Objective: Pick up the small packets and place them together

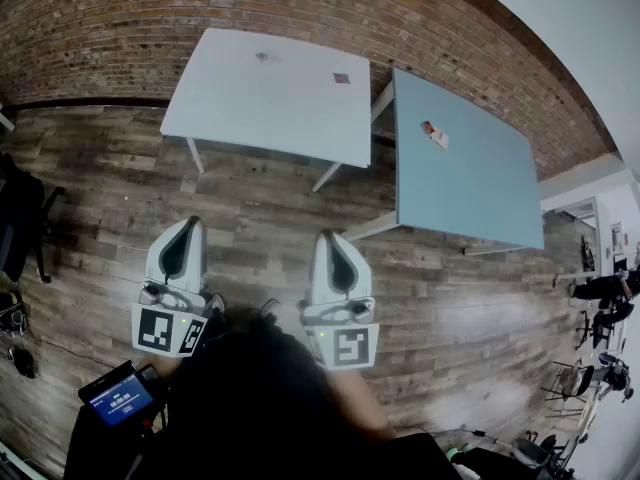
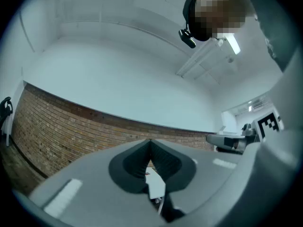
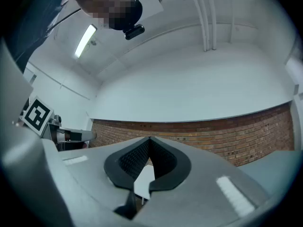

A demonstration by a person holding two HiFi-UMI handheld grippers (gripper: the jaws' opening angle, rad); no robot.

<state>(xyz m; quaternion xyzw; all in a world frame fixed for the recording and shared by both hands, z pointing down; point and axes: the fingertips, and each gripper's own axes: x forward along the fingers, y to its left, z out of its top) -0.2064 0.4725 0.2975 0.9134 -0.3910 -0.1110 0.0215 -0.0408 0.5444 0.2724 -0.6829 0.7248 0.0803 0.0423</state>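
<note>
Three small packets lie on two tables ahead of me. On the white table [image 1: 230,108] one packet [image 1: 265,57] lies near the far edge and a second packet [image 1: 342,78] near the right side. A third, red-and-white packet [image 1: 434,134] rests on the blue-grey table [image 1: 480,188]. My left gripper [image 1: 190,222] and right gripper [image 1: 328,236] are held side by side over the wooden floor, well short of both tables. Both are shut with nothing between their jaws. The left gripper [image 2: 150,141] and right gripper [image 3: 149,138] point slightly upward at the brick wall, jaw tips touching.
A brick wall [image 1: 200,8] runs behind the tables. A dark chair [image 1: 20,218] stands at the left, and a device with a blue screen [image 1: 122,398] is low at the left. Chairs and equipment [image 1: 600,308] crowd the far right.
</note>
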